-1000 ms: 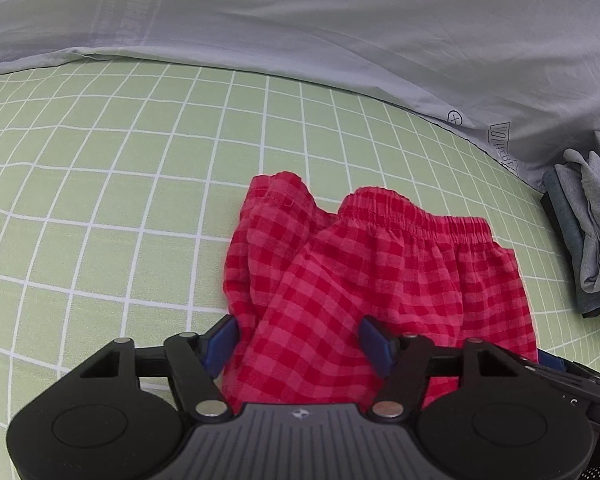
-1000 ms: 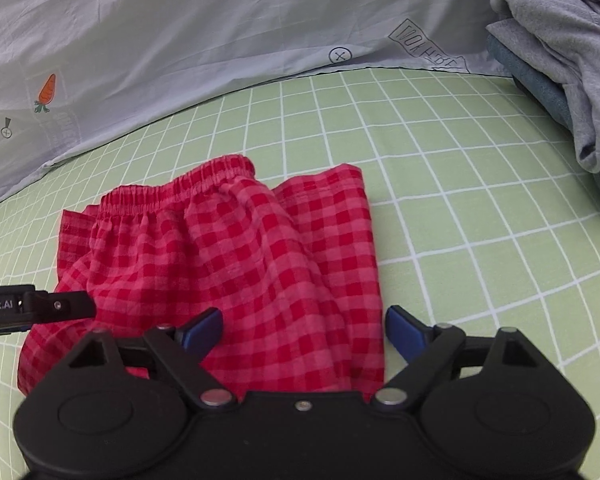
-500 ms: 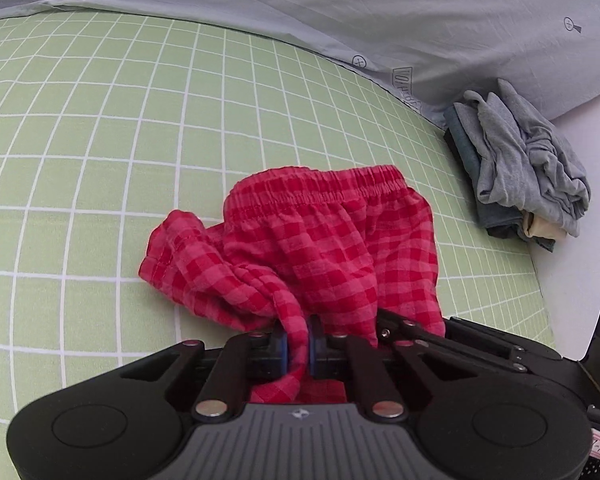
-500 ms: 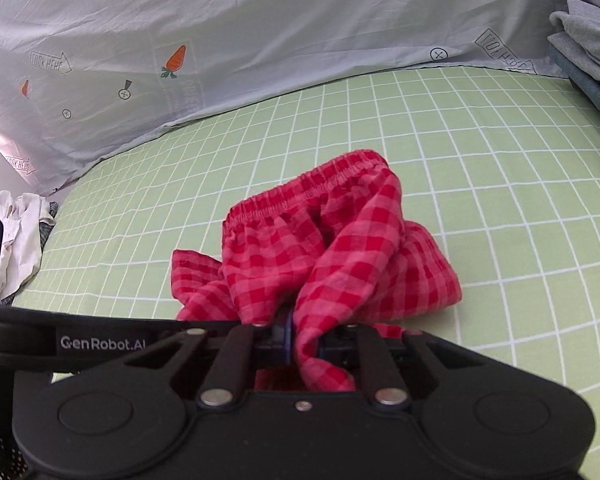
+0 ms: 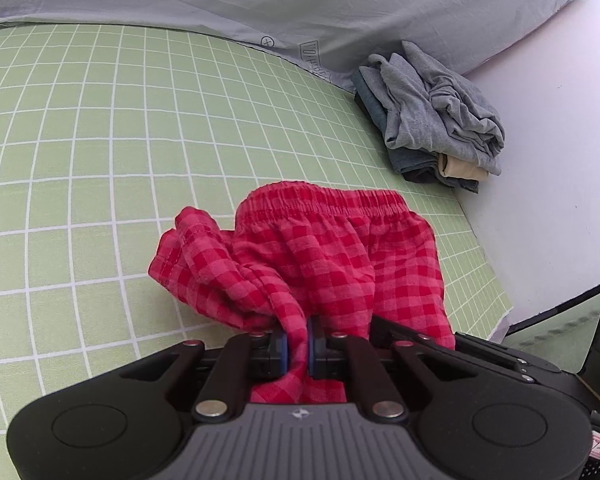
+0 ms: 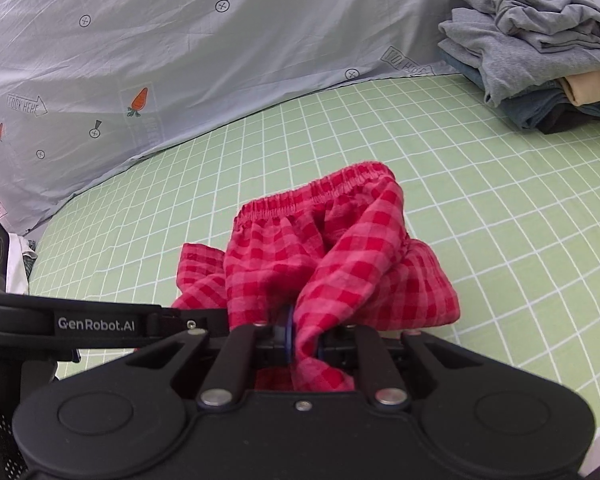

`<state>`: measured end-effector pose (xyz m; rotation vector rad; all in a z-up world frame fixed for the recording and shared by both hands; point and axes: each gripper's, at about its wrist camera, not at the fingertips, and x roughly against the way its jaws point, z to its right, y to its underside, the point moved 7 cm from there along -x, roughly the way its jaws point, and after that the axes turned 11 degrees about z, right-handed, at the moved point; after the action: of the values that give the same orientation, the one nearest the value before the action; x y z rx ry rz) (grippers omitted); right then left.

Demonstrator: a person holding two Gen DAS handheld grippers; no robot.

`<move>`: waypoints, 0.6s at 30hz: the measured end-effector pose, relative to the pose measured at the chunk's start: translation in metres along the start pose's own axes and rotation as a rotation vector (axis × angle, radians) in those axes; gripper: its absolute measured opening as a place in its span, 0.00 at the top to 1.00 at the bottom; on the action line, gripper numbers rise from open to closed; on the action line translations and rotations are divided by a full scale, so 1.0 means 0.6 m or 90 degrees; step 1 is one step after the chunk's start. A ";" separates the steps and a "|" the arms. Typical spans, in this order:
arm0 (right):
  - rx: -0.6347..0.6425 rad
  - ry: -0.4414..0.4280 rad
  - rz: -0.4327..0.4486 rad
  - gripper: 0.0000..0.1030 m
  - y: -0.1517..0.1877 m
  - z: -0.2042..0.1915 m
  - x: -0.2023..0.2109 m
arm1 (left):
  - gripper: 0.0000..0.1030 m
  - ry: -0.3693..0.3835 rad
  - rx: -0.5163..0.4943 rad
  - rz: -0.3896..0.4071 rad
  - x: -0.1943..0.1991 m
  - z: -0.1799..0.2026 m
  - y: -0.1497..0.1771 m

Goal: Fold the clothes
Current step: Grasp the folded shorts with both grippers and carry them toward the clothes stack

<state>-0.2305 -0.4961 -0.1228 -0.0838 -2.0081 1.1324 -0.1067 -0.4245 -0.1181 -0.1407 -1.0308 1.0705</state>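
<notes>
Red checked shorts point(image 5: 332, 256) lie bunched on the green grid sheet point(image 5: 100, 160), elastic waistband at the far side. My left gripper point(image 5: 298, 346) is shut on the near hem of the shorts and lifts it off the sheet. In the right wrist view the same shorts point(image 6: 340, 248) hang from my right gripper point(image 6: 302, 344), which is shut on the near hem too. The two grippers are close side by side; the left gripper's arm point(image 6: 100, 324) shows at the left of the right wrist view.
A stack of grey, blue and tan clothes point(image 5: 432, 120) sits at the far right of the bed, also in the right wrist view point(image 6: 540, 56). A pale blue printed quilt point(image 6: 180, 60) lies along the back. The bed's right edge point(image 5: 484, 264) meets a white wall.
A second ago both grippers were open over the flat shorts. Both have since closed on the near hem and lifted it, bunching the cloth toward the waistband.
</notes>
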 end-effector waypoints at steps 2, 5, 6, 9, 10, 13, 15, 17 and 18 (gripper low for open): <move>-0.011 0.010 0.004 0.89 0.000 0.017 0.009 | 0.91 0.003 -0.010 -0.002 -0.006 0.015 0.004; -0.020 0.005 0.024 0.89 -0.006 0.051 0.024 | 0.91 0.003 -0.029 0.004 -0.019 0.042 0.006; -0.019 0.002 0.030 0.89 -0.008 0.063 0.028 | 0.91 0.000 -0.037 0.006 -0.028 0.056 0.007; -0.016 -0.003 0.040 0.89 -0.018 0.112 0.038 | 0.91 -0.010 -0.058 0.014 -0.057 0.100 0.011; -0.017 -0.006 0.043 0.89 -0.026 0.138 0.039 | 0.91 -0.014 -0.059 0.019 -0.071 0.119 0.012; 0.000 -0.021 0.048 0.89 -0.052 0.223 0.043 | 0.91 -0.030 -0.061 0.041 -0.122 0.180 0.016; 0.027 -0.030 0.048 0.89 -0.071 0.282 0.045 | 0.91 -0.043 -0.054 0.053 -0.167 0.230 0.019; 0.041 -0.033 0.045 0.89 -0.098 0.345 0.052 | 0.91 -0.050 -0.049 0.064 -0.215 0.280 0.023; 0.046 -0.033 0.044 0.89 -0.111 0.377 0.054 | 0.90 -0.051 -0.049 0.068 -0.238 0.304 0.023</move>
<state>-0.3842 -0.6775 -0.1140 -0.0883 -2.0210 1.2610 -0.2651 -0.5942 -0.1148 -0.2184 -1.1469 1.1407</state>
